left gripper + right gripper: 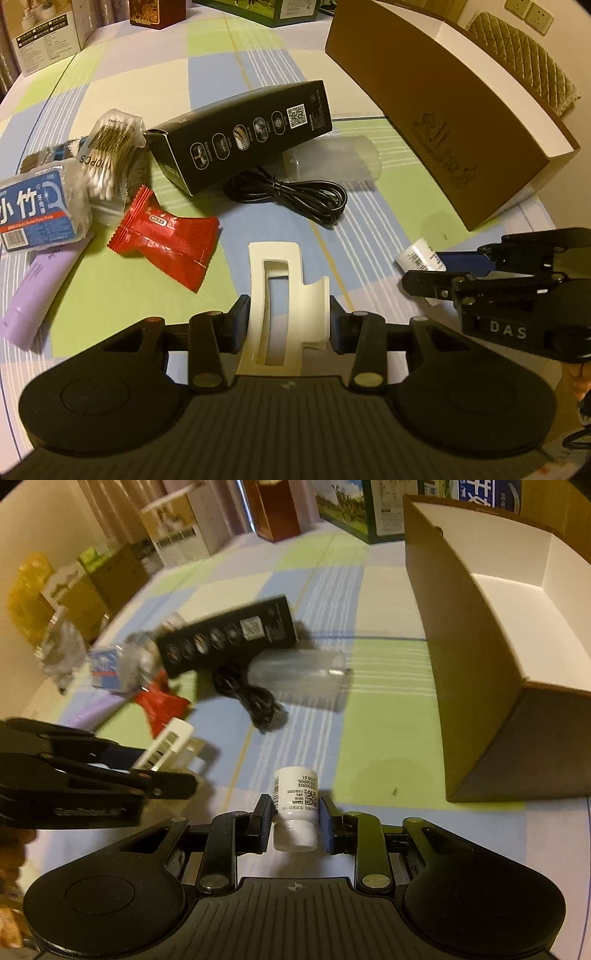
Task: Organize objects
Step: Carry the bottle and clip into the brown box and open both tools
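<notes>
The left gripper (288, 325) is clamped on a cream hair claw clip (275, 306); both pads press its sides. The clip's long axis runs straight ahead along the fingers, its slotted face up, and its near end is cut off by the gripper body. Whether the clip rests on the checked tablecloth (369, 236) or hangs clear of it cannot be told.

The right gripper (293, 818) grips a small white bottle (295, 812), narrow-set on its labelled body. The bottle's axis also runs along the fingers — ribbed cap toward the camera, base pointing away. The label print is too small to read.

Ahead and left of the left gripper lies a red sachet (162, 245), then a lilac tube (40, 291) partly covered by a floss-pick pack (40, 210), and a bag of cotton swabs (107, 158). Something dark and patterned behind the swabs is mostly hidden. Straight ahead lie a coiled black cable (295, 195), a long black carton (240, 136) angled up to the right, and a clear cylinder (332, 158) on its side — contents unclear.

Ahead and right of the right gripper stands an open brown box (480, 635) with a white interior; the visible part of its floor is bare, though the near wall hides the rest. The right wrist view is blurred on its left side.
</notes>
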Available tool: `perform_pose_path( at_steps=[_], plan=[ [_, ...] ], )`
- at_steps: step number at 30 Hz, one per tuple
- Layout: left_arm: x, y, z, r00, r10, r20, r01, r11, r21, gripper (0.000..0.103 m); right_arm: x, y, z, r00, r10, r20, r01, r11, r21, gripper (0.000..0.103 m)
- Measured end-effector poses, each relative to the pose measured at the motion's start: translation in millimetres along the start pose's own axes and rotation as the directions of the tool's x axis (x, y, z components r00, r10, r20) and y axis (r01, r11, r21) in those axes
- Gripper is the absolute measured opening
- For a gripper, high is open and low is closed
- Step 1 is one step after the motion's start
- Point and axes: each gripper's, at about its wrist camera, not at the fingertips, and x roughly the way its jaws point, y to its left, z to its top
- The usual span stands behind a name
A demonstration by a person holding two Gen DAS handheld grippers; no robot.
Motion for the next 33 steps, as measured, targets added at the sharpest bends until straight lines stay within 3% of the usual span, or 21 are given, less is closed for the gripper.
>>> perform_pose_path(
  at_steps=[9,15,20,27,33],
  plan=[
    [-47.3,-25.7,15.3,0.994,-0.041,0.1,0.039,0.999,0.024,0.036,-81.7,-13.7,19.7,0.986,0.081,0.149,-0.082,0.997,0.007,0.024],
    [-72.7,-60.7,50.1,0.976,-0.096,0.193,0.08,0.993,0.09,0.036,-122.5,-55.8,39.8,0.971,-0.013,0.24,0.001,0.999,0.049,0.024],
    [-70.0,-102.0,86.9,0.96,-0.155,0.232,0.118,0.979,0.164,0.036,-142.3,-100.1,52.4,0.95,-0.121,0.287,0.094,0.99,0.105,0.024],
    [-44.7,-159.2,132.9,0.948,-0.226,0.225,0.174,0.958,0.229,0.036,-137.3,-157.9,69.0,0.954,-0.181,0.241,0.156,0.981,0.117,0.024],
    [-6.1,-199.7,158.8,0.959,-0.235,0.16,0.191,0.949,0.251,0.036,-111.6,-198.1,79.4,0.979,-0.168,0.111,0.157,0.982,0.104,0.024]
  ],
)
